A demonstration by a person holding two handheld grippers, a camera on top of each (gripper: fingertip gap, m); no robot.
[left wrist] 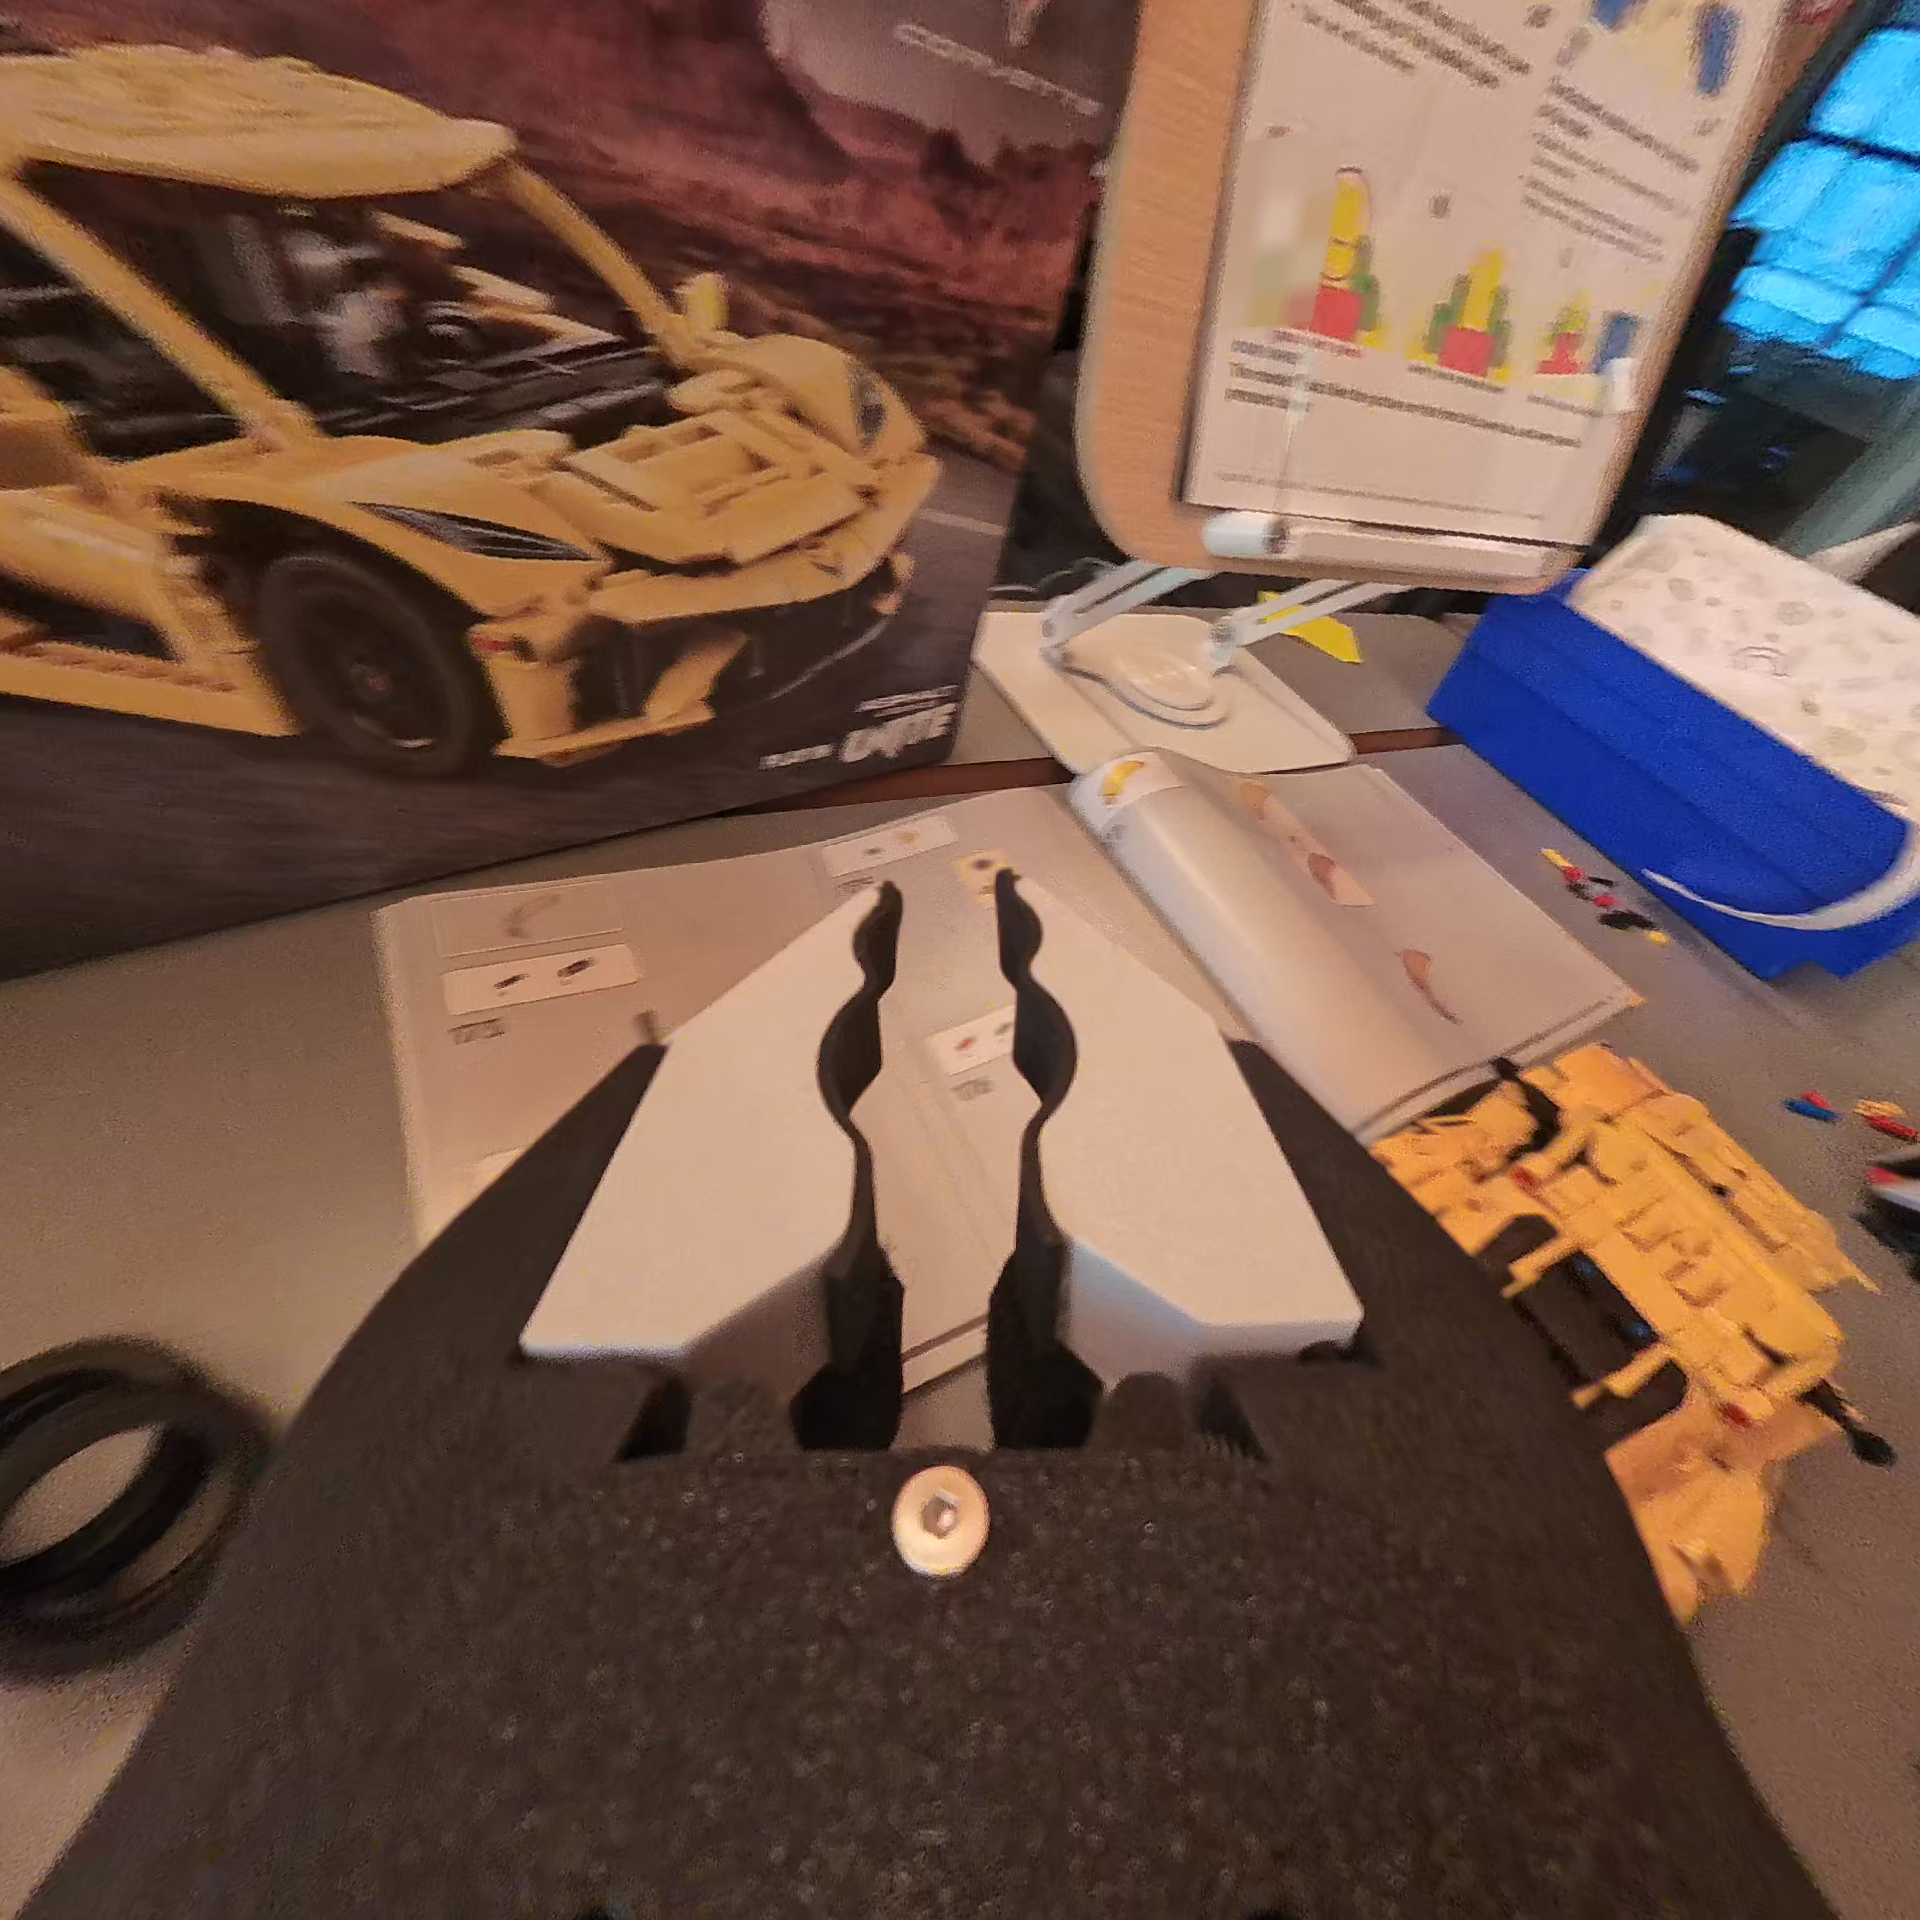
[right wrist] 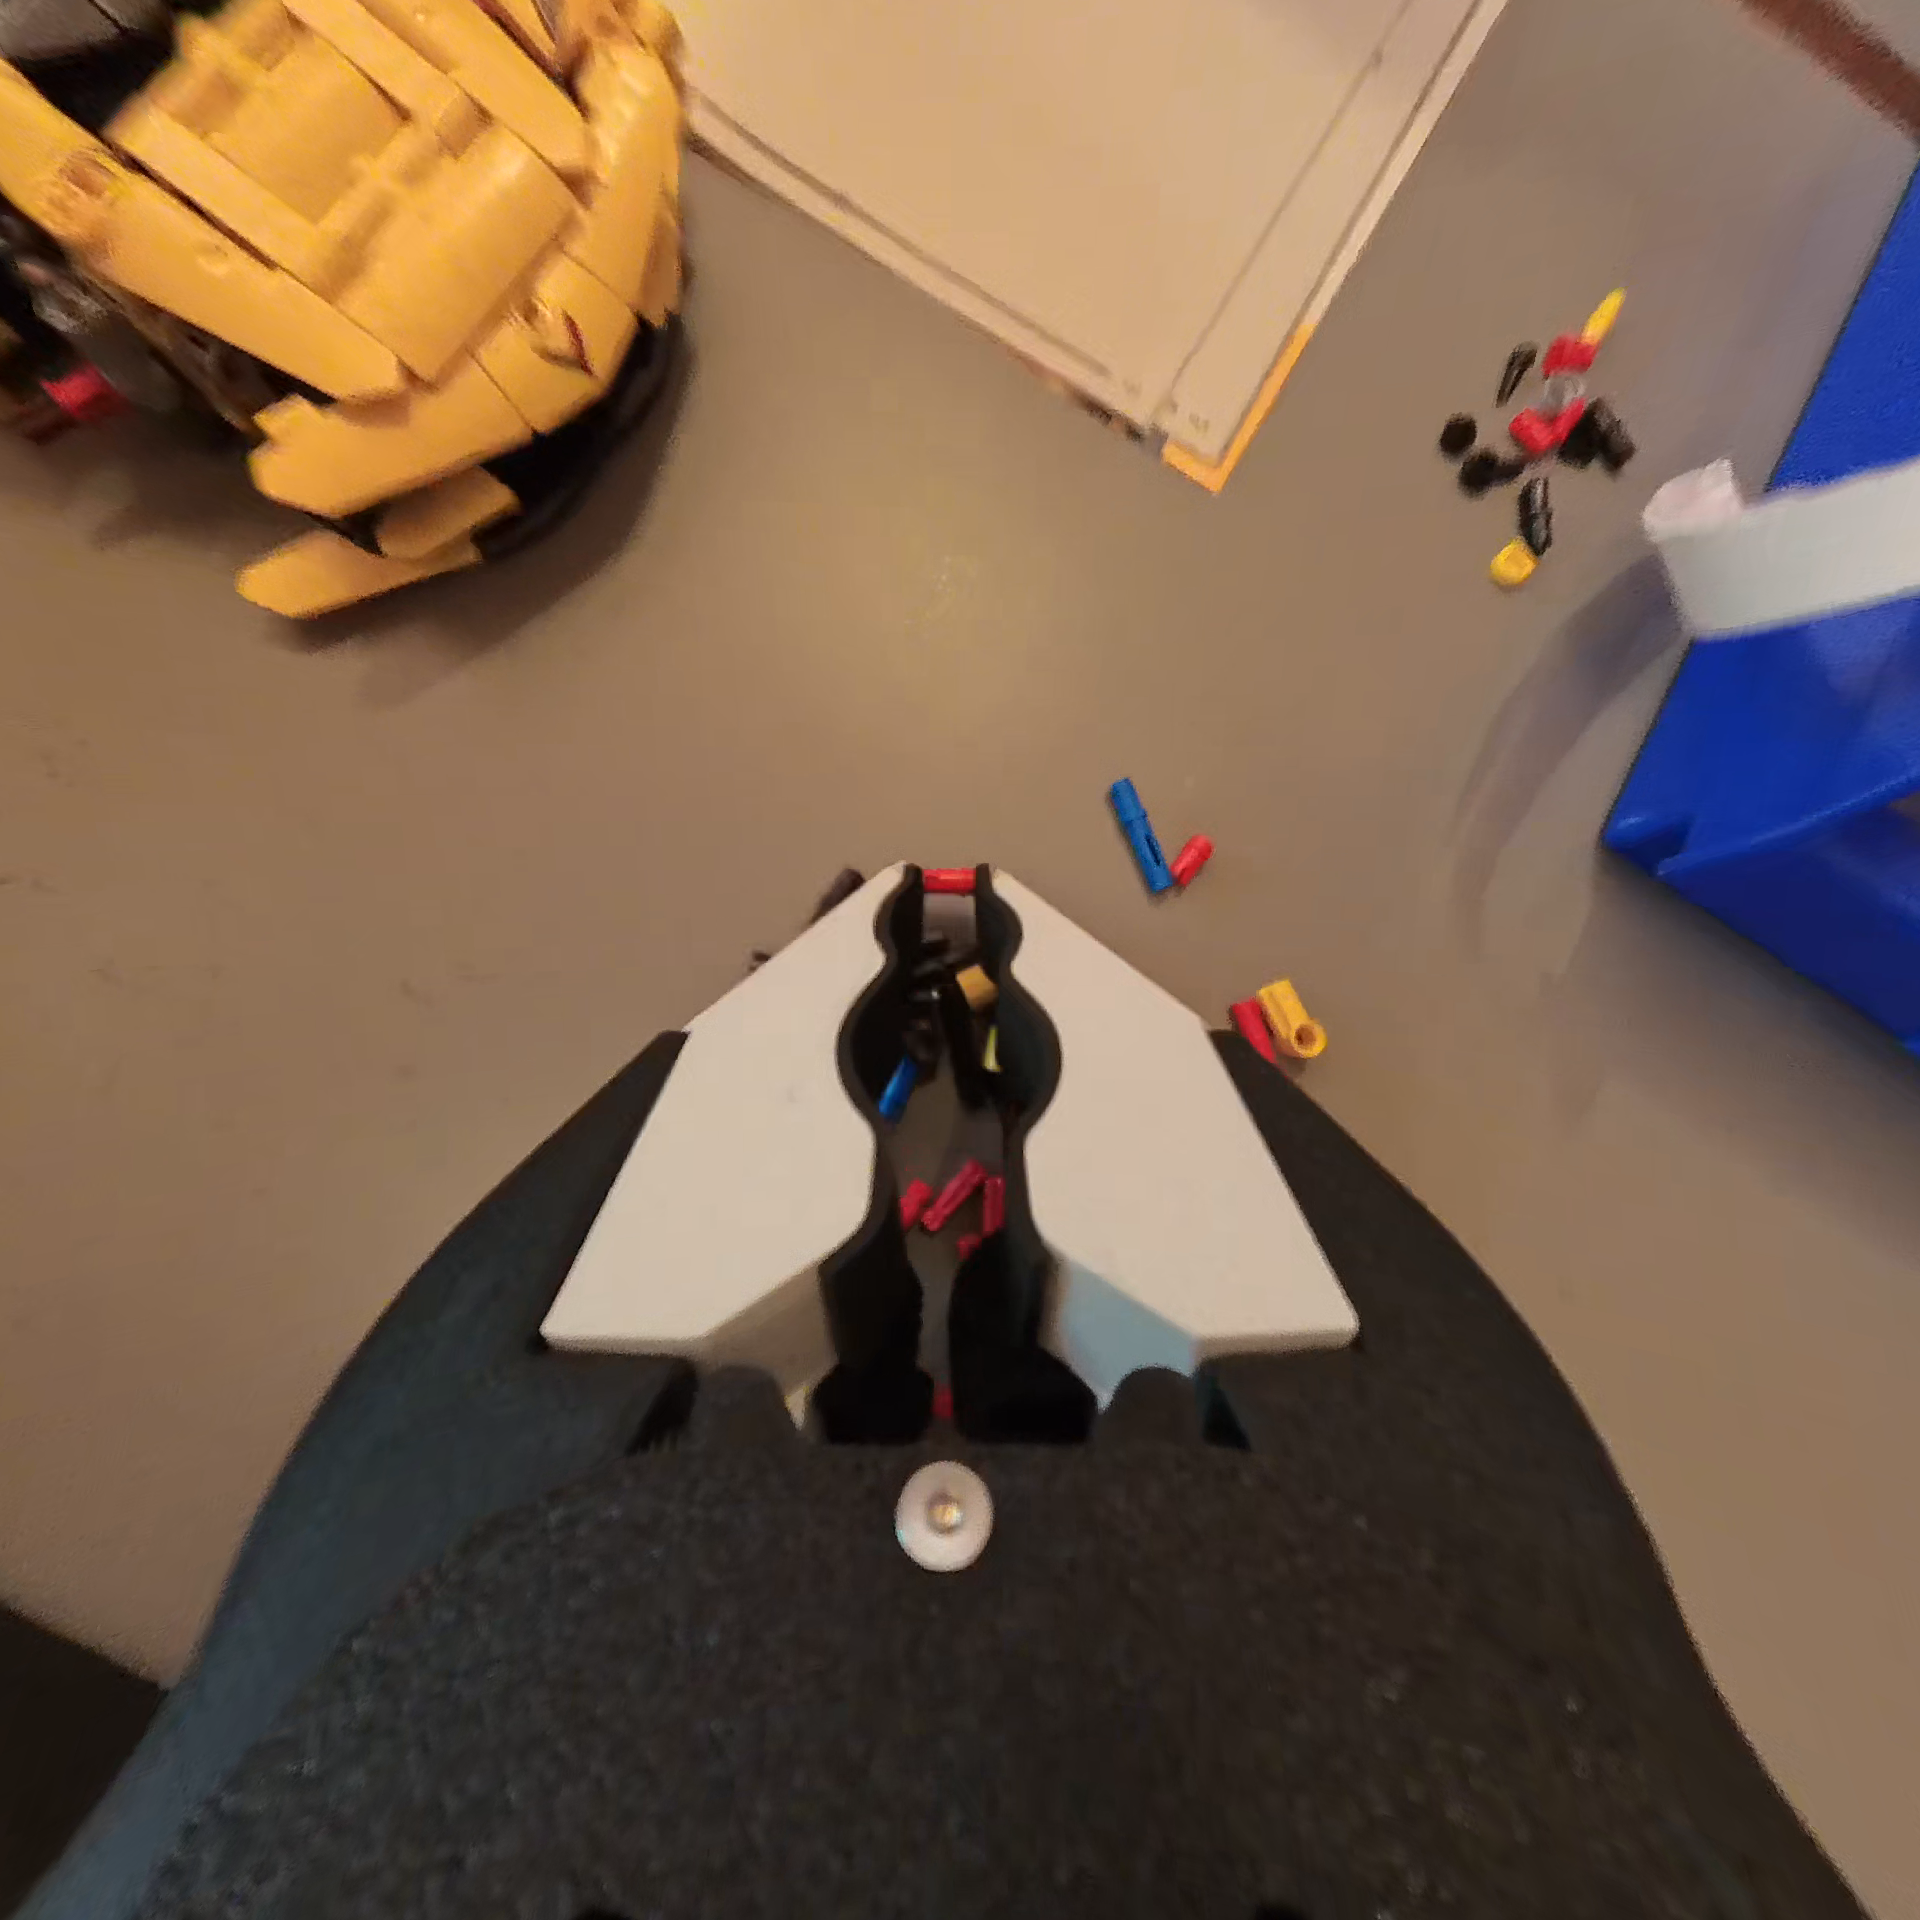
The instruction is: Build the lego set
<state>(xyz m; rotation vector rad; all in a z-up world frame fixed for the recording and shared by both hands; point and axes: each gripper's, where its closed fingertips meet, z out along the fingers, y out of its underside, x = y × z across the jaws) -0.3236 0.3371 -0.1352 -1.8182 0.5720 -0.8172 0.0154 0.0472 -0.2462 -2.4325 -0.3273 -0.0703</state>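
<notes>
While the right tongs (right wrist: 948,881) pinch a red pin (right wrist: 949,880) crosswise at their very tips above the table (right wrist: 520,935), more loose pins (right wrist: 951,1205) lie under them. 1 blue pin (right wrist: 1140,835) rests just right of the tips. The yellow car (right wrist: 343,270) sits well apart, far left. The left tongs (left wrist: 948,904) hang open and empty over the manual (left wrist: 1299,935), the car (left wrist: 1621,1278) to their right, a tyre (left wrist: 99,1486) to their left.

Blue bin (left wrist: 1662,769), possibly a document stand (left wrist: 1164,665).
</notes>
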